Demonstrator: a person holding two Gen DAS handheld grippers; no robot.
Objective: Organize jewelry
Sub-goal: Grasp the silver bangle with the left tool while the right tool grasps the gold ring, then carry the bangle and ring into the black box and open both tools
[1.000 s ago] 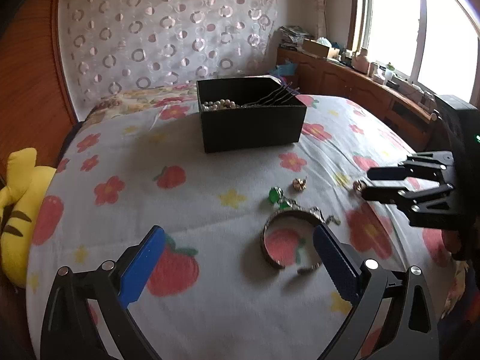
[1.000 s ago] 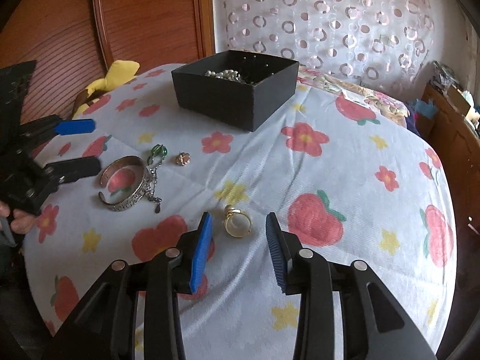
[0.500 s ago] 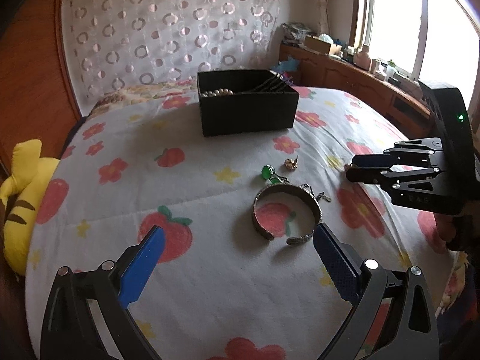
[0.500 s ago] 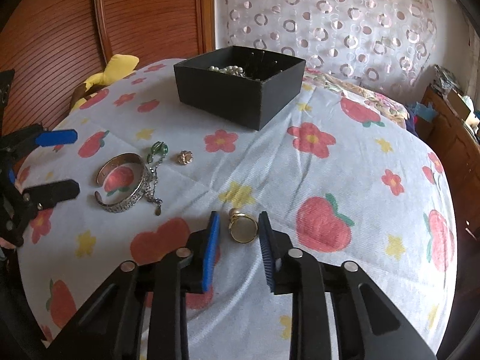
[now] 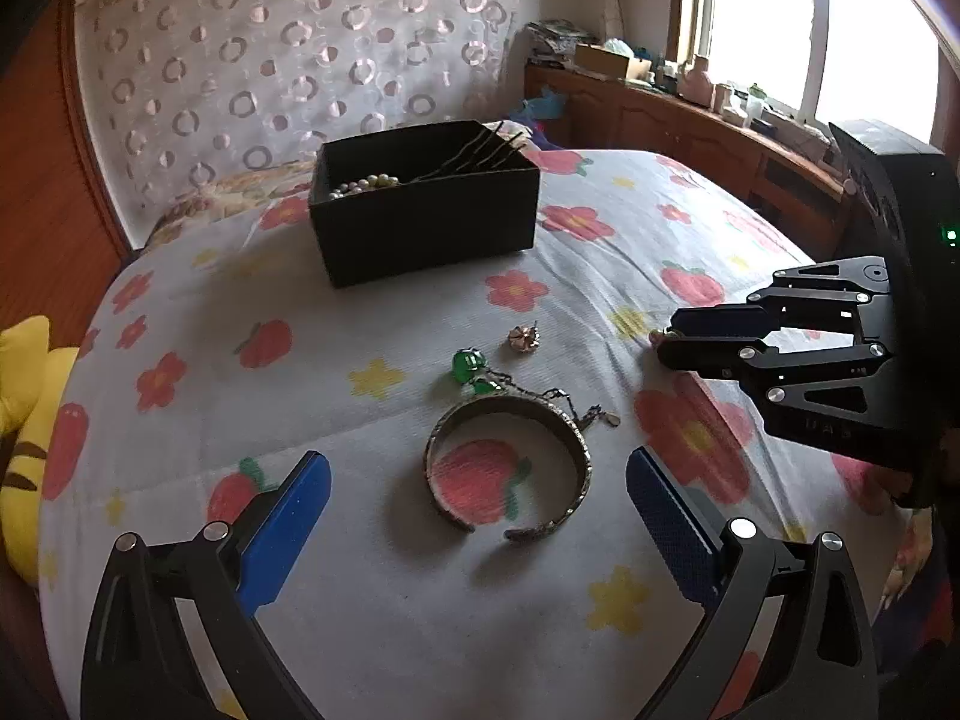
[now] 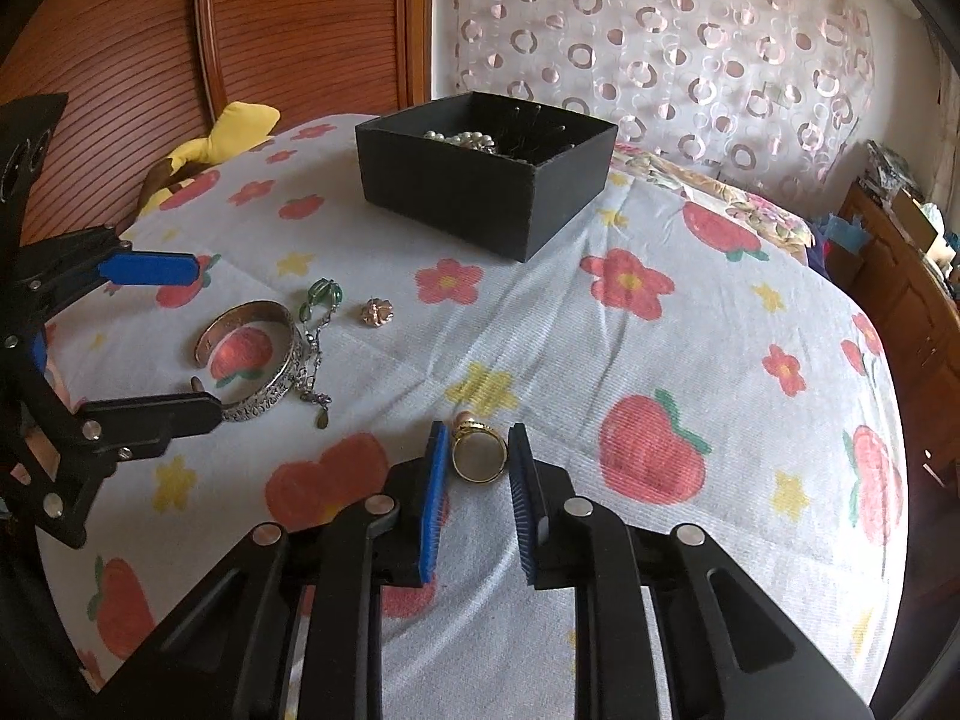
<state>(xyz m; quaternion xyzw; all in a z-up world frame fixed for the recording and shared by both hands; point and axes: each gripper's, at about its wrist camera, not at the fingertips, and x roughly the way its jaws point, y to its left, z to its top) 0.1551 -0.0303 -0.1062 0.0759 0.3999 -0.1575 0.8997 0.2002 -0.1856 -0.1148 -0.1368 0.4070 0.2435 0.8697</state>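
Observation:
A gold ring [image 6: 478,459] lies on the flowered bedspread between the blue pads of my right gripper [image 6: 477,433]. Its jaws are closing, and both pads touch the ring's sides. My left gripper [image 5: 477,480] is wide open, its fingers on either side of a silver cuff bangle [image 5: 564,438] without touching it. A green pendant on a chain [image 5: 468,363] and a small rose-gold flower stud [image 5: 523,339] lie just beyond the bangle. Farther back stands a black box [image 5: 420,228] holding pearls and hairpins. The left wrist view shows the right gripper [image 5: 663,343] at the right.
A yellow plush toy [image 5: 24,420] lies at the bed's left edge against the wooden headboard [image 6: 300,30]. A low wooden cabinet [image 5: 690,126] with clutter runs under the window at the right. The bedspread [image 6: 660,330] drops away at its rounded edges.
My left gripper moved forward, so the bangle now sits between its open fingers. The right gripper's jaws narrowed onto the gold ring while that hand stayed in place.

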